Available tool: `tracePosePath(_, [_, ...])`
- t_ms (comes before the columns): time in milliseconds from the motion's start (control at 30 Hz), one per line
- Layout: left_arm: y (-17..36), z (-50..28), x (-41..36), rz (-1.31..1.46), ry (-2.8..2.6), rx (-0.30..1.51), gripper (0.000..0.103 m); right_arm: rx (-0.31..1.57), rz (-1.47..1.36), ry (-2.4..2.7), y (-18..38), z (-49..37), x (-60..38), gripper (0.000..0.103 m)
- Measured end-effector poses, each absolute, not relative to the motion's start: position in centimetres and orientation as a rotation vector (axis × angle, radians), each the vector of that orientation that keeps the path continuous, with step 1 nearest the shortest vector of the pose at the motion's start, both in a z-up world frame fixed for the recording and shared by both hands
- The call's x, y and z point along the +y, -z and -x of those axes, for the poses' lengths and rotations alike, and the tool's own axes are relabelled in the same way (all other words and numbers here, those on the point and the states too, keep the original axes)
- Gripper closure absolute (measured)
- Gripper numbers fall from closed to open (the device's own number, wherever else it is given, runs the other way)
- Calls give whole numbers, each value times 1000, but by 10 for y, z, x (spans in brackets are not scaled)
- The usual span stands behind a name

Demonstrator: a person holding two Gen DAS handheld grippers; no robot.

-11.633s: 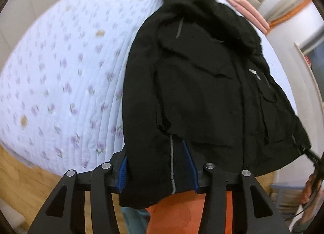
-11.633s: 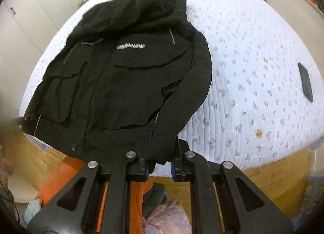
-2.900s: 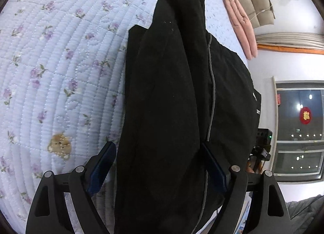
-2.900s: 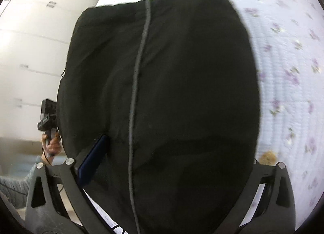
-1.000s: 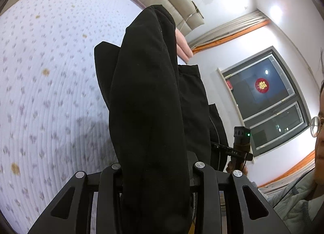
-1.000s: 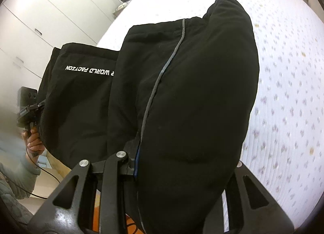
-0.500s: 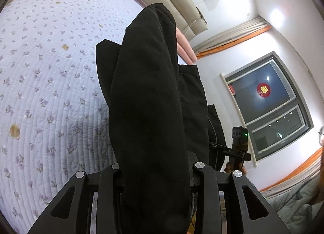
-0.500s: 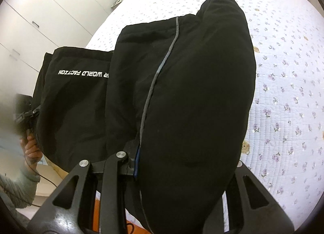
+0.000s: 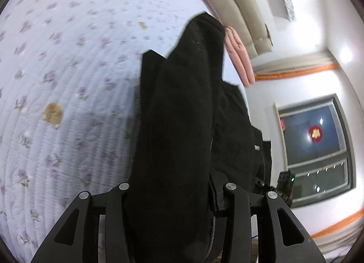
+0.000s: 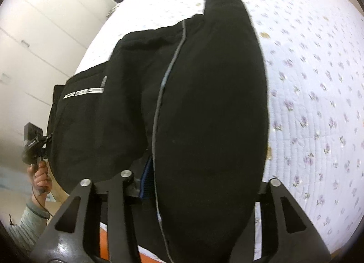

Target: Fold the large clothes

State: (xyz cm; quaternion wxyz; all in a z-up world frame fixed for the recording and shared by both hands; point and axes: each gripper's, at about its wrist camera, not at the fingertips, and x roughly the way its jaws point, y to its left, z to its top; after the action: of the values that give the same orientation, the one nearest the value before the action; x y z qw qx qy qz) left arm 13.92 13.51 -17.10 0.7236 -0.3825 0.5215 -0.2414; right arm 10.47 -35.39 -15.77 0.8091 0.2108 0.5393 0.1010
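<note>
The jacket (image 9: 177, 126) hangs lifted above the bed (image 9: 68, 81), a thick folded bundle clamped at each end: the left tool (image 9: 175, 197) grips one bulky fold between its jaws, and the right tool (image 10: 198, 185) pinches another, with cloth spilling over and hiding its right finger.

Risks, as I judge them: the padded layers are thick and slick-looking, so the inner layers could slide out of either grip while only the outer one stays pinched, and the fold would open as it is lowered. The free panel hanging between the tools could land first and crumple underneath. If the tools move at unequal height or pace, the bundle would twist and come down skewed on the quilt.

The right view shows what the left cannot: a white printed logo strip (image 10: 83, 92), a grey seam line (image 10: 168, 76) down the fold, the wardrobe (image 10: 41, 13), and the person's hand (image 10: 39, 176) holding the left tool's handle. The left view alone shows the headboard (image 9: 241, 13), a pink pillow (image 9: 238, 58), the dark window (image 9: 316, 144), and the jacket's shadow on the quilt, which suggests it hangs clear of the bed.
</note>
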Motion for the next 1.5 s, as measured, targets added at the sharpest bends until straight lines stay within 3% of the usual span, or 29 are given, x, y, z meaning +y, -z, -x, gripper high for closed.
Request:
tracePosePath(200, [177, -143, 152, 836, 466, 1138, 55, 1166, -548, -190, 176, -107, -376, 44])
tracePosePath(367, [173, -142, 160, 736, 397, 1147, 45, 1163, -596, -118, 177, -100, -401, 30])
tracePosePath(633, [88, -110, 130, 269, 138, 1013, 47, 1141, -392, 112, 125, -72, -407, 29])
tracePosePath(800, [36, -73, 81, 131, 172, 921, 46, 1055, -343, 95, 80, -37, -378, 29])
tracePosePath(1033, [74, -45, -11, 48, 258, 1034, 46, 1145, -277, 51, 115, -38, -283, 33])
tracePosePath(1200, [123, -50, -20, -1, 213, 1146, 46, 1233, -210, 106, 157, -48, -265, 32])
tracePosePath(1500, [83, -44, 1, 43, 205, 1125, 46, 1229, -296, 101, 134, -42, -279, 31])
